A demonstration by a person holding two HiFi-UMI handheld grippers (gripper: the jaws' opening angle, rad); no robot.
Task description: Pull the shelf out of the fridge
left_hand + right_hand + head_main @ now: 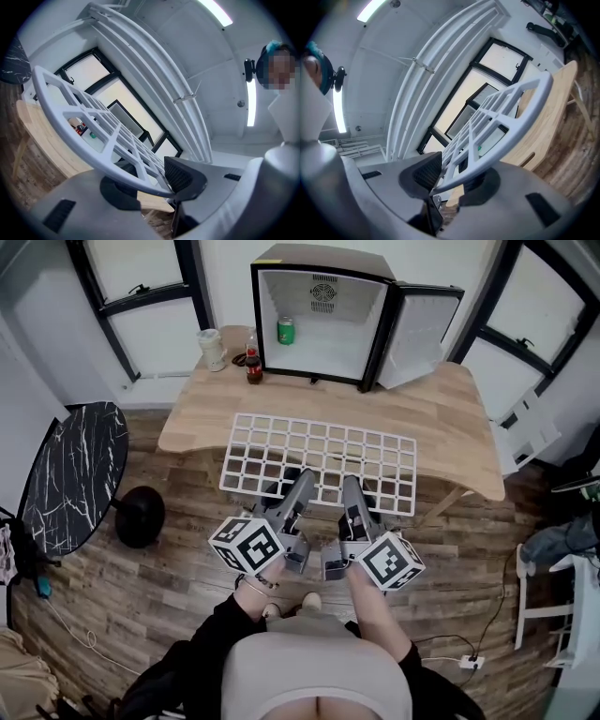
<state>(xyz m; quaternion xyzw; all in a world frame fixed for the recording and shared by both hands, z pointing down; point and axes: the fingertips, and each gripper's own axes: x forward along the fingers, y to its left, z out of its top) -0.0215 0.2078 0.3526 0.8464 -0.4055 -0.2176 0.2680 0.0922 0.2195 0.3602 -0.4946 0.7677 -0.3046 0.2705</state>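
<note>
Left claw and right claw each clamped on shelf rim, fridge open behind

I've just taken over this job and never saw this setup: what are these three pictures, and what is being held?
No robot arm: a person holds a two-jaw gripper in each hand. The head view looks down from the person's head; the other two cameras ride on the grippers, looking along their jaws. The left gripper and right gripper are both shut on the near rim of the white grid shelf, out of the open fridge, above the front of the wooden table. A green can stands in the fridge; a bottle and cup beside it.
</note>
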